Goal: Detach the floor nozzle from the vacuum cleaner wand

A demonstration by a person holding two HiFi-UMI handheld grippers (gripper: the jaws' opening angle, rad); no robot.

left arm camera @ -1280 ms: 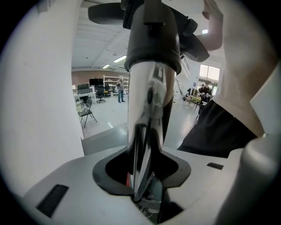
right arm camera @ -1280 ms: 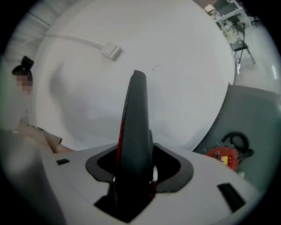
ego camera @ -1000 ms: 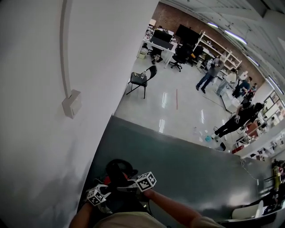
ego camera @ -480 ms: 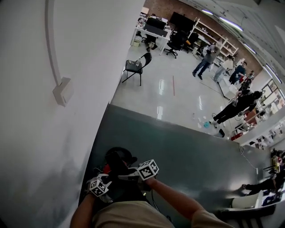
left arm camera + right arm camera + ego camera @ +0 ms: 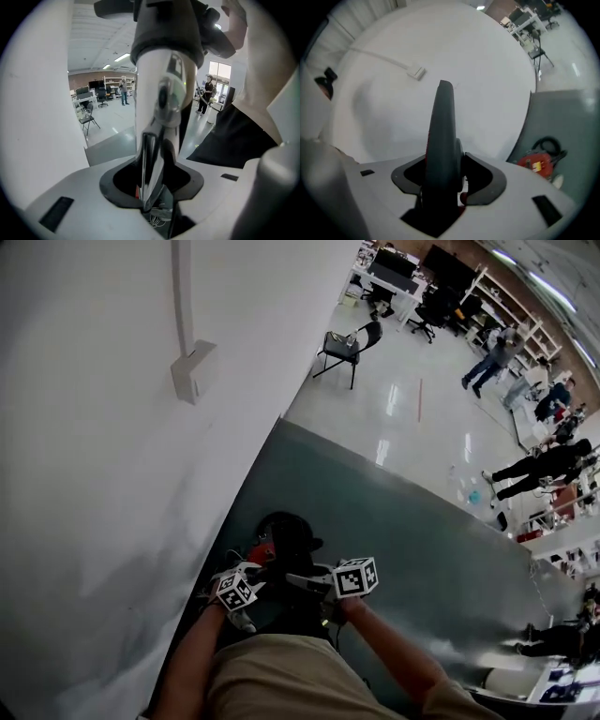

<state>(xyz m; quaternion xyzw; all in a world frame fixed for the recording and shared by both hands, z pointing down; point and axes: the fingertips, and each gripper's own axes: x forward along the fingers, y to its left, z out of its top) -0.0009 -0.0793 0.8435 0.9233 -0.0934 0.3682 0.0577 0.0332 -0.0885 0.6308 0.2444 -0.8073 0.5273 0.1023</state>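
The vacuum cleaner (image 5: 284, 538), black with a red part, lies on the grey mat beside the white wall. Its red body (image 5: 536, 161) shows low at the right in the right gripper view. My left gripper (image 5: 251, 570) is shut on the pale wand (image 5: 164, 93), which runs up between the jaws to a dark collar (image 5: 166, 33). My right gripper (image 5: 305, 580) is shut on a dark grey tube-shaped vacuum part (image 5: 443, 136) that stands up between its jaws. Both grippers sit close together just in front of the vacuum. The join of nozzle and wand is not clear in any view.
A white wall (image 5: 103, 474) with a cable duct and a small box (image 5: 194, 371) runs along the left. The grey mat (image 5: 412, 549) reaches right. Beyond it are a glossy floor, a folding chair (image 5: 352, 345) and several people (image 5: 553, 465). My lap (image 5: 281, 676) fills the bottom.
The head view has swung, so the wall box and both grippers now show further right. The grippers stay close together by the vacuum, holding as before.
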